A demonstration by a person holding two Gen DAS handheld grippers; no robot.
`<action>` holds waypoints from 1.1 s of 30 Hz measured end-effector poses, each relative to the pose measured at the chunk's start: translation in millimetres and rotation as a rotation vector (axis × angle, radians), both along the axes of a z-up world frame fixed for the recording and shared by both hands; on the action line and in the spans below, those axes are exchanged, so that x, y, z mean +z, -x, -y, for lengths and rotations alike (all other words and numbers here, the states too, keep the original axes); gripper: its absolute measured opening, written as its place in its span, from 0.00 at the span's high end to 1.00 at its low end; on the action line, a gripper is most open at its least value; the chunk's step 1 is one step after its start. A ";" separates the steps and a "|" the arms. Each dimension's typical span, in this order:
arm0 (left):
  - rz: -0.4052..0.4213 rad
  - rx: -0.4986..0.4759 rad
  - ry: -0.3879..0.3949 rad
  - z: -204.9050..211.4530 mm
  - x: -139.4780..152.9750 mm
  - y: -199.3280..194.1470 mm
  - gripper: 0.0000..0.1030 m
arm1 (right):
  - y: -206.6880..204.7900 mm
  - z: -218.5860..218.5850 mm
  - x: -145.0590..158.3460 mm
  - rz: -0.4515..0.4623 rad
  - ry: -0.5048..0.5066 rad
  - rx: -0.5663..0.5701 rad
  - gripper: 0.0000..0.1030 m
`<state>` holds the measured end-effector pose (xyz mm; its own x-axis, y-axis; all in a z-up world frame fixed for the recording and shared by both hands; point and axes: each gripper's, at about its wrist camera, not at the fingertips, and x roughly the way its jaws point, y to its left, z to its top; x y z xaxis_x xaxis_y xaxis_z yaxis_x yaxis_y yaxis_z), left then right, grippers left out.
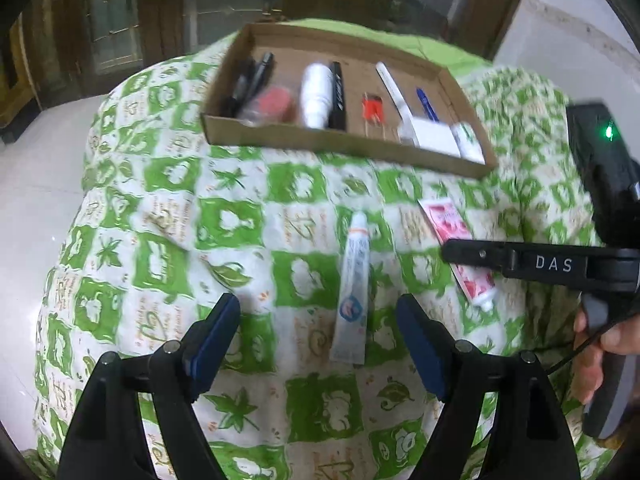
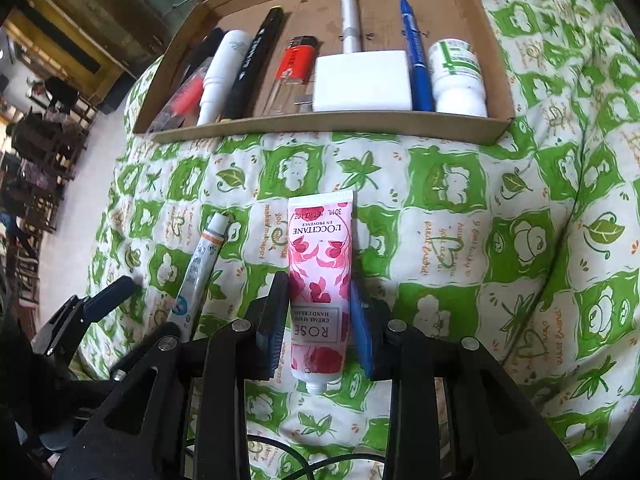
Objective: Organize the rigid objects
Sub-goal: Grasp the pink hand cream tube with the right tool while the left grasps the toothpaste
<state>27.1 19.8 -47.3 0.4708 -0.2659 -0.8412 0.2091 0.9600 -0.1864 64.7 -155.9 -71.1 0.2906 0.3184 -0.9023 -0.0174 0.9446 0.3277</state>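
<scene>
Right wrist view: the right gripper is closed around the pink floral hand-cream tube lying on the green-and-white patterned cloth. The left gripper, jaws wide apart, straddles one white ointment tube. Beyond, one shallow cardboard tray holds two pens, one lighter, one bottle.

Soft even daylight, faint shadows, strong fisheye bending, left view motion-blurred
</scene>
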 end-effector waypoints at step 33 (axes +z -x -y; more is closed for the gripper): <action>0.029 -0.108 -0.129 36.8 -17.9 -14.6 0.47 | -6.4 22.0 -5.6 -0.050 -0.066 -0.043 0.72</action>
